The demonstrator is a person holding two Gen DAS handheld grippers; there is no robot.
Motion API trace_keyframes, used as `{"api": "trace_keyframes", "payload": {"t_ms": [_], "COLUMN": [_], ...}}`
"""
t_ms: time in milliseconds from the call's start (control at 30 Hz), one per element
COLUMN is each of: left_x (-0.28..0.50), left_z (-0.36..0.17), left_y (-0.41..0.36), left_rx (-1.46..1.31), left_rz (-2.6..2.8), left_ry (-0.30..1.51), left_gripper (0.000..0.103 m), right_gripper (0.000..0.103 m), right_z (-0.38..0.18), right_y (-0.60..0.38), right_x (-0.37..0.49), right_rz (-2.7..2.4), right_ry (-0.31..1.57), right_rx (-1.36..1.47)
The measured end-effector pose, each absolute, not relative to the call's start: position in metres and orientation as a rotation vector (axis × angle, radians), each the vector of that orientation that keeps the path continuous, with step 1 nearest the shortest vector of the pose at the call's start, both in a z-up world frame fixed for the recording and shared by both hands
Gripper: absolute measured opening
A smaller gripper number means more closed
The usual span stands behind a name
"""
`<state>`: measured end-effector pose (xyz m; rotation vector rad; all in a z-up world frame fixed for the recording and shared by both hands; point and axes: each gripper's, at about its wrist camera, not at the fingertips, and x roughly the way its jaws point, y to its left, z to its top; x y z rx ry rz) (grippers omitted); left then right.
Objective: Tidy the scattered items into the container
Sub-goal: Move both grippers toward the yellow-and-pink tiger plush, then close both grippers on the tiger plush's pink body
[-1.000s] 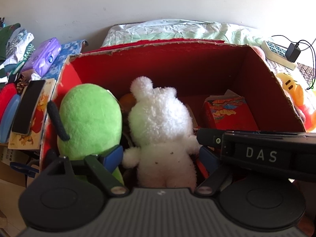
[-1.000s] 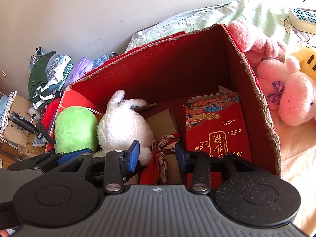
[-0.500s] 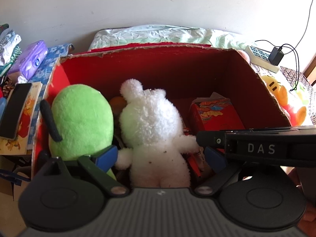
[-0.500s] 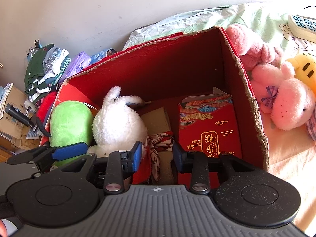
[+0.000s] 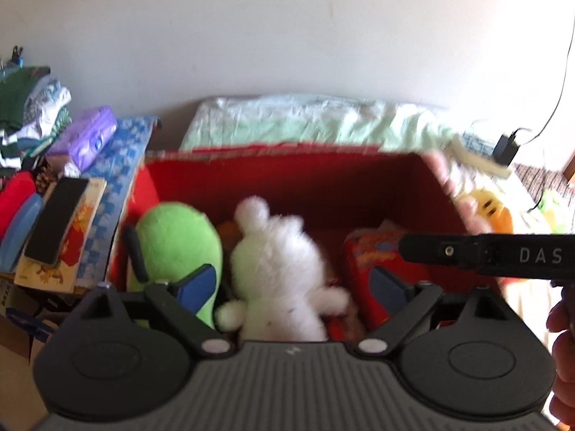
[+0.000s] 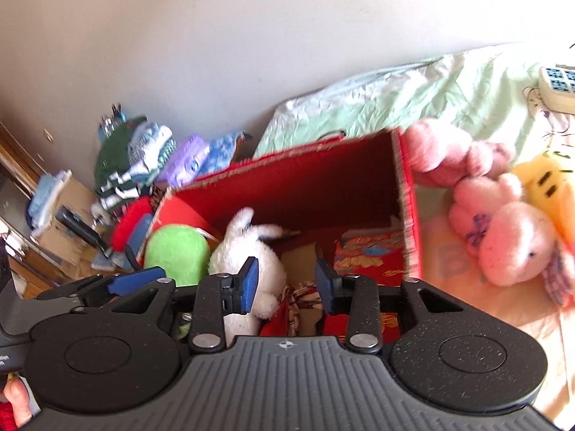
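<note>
Blur softens the left wrist view, where the left tool (image 5: 293, 282) hangs over the near side of the red box (image 5: 287, 179) with its blue pads wide apart and gripping nothing. Between them, inside the box, stands the white plush (image 5: 276, 269), its back to the camera. Just left of it sits the green plush (image 5: 179, 248), and to its right a red packet (image 5: 373, 251) stands against the box floor. The black bar of the right tool, marked DAS, crosses the right side of this view, with part of a hand (image 5: 562, 352) at the edge. Left of the box lie a black slab on a picture book (image 5: 77, 244), a purple pack (image 5: 86, 136) and folded clothes. A yellow plush (image 5: 487, 210) lies on the bed to the right, near a charger (image 5: 505, 151). In the right wrist view, the right tool (image 6: 285, 285) hovers at the box's near edge, pads apart and empty, with patterned cloth (image 6: 298, 301) and brown cardboard below the gap. The white plush touches the left pad's far side; the red packet lies under the right one. Outside the box's right wall, on the bed (image 6: 359, 100), rest a pink plush (image 6: 514, 237), a darker pink one (image 6: 442, 151) and the yellow plush. A power strip (image 6: 559, 86) lies at the far right.
</note>
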<state>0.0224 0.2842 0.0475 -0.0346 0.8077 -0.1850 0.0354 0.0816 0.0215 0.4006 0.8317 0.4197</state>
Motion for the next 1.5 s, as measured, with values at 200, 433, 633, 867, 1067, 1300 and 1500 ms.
{"api": "trace_keyframes", "payload": {"t_ms": [200, 433, 633, 867, 1067, 1300, 1500], "left_x": [0.003, -0.01, -0.013, 0.001, 0.01, 0.028, 0.029], "left_z": [0.086, 0.088, 0.053, 0.009, 0.001, -0.019, -0.017], "left_y": [0.219, 0.113, 0.043, 0.001, -0.017, -0.008, -0.012], "left_rx": [-0.014, 0.044, 0.044, 0.014, 0.043, -0.003, 0.0], "left_rz": [-0.301, -0.468, -0.541, -0.522, -0.485, -0.439, -0.459], "left_ry": [0.701, 0.709, 0.759, 0.827, 0.814, 0.905, 0.9], "left_gripper": [0.098, 0.098, 0.098, 0.09, 0.073, 0.045, 0.031], "right_gripper": [0.038, 0.041, 0.042, 0.043, 0.047, 0.048, 0.027], "right_z": [0.04, 0.024, -0.01, -0.043, -0.051, -0.066, -0.065], "right_y": [0.001, -0.103, -0.168, -0.205, -0.21, -0.202, -0.197], "right_x": [0.015, -0.006, -0.016, -0.019, -0.002, 0.03, 0.036], "right_rz": [0.351, 0.154, 0.022, 0.001, 0.054, 0.11, 0.135], "right_ry": [0.745, 0.737, 0.811, 0.895, 0.911, 0.945, 0.943], "right_rx": [0.483, 0.533, 0.566, 0.638, 0.643, 0.656, 0.624]}}
